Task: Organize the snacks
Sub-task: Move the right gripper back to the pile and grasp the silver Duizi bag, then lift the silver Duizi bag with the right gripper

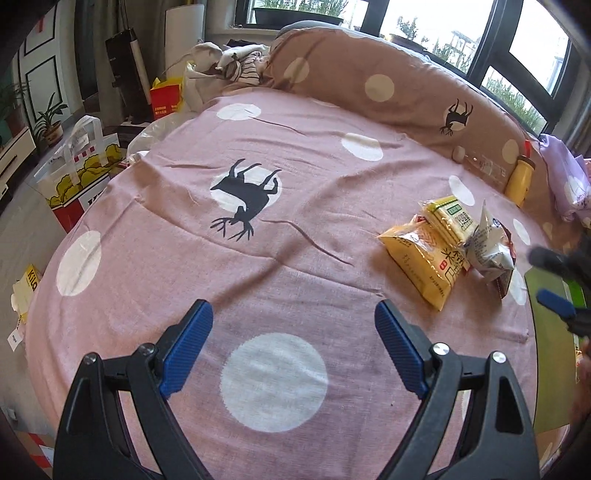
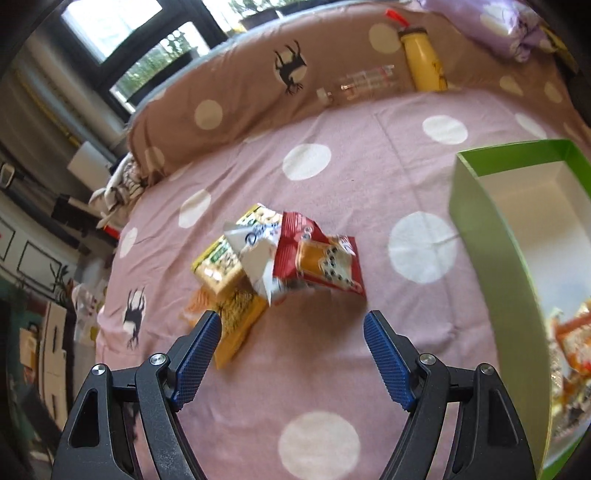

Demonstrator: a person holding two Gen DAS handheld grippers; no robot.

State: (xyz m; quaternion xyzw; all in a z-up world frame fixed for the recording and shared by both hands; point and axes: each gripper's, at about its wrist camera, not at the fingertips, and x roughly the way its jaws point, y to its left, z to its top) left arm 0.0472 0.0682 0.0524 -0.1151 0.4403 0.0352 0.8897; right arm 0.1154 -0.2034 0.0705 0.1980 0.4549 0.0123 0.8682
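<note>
A small heap of snack packs lies on the pink dotted bed sheet (image 1: 295, 155). In the left wrist view it sits at the right: a yellow pack (image 1: 421, 258) with a white pack (image 1: 489, 247) leaning on it. My left gripper (image 1: 293, 308) is open over bare sheet, well left of the heap. The right wrist view is blurred. It shows a white pack (image 2: 255, 254), a red pack (image 2: 321, 262) and a yellow pack (image 2: 236, 325) just ahead of my right gripper (image 2: 292, 317). That gripper is open, with nothing between its fingers. A green box (image 2: 476, 221) stands to its right.
Some orange and red snack packs (image 2: 572, 339) lie inside the box. A yellow bottle (image 2: 423, 62) and a clear plastic bottle (image 2: 364, 83) lie against the brown bolster (image 2: 240, 85). Paper bags (image 1: 79, 177) stand on the floor left of the bed. A lilac bundle (image 2: 491, 26) sits at the far right.
</note>
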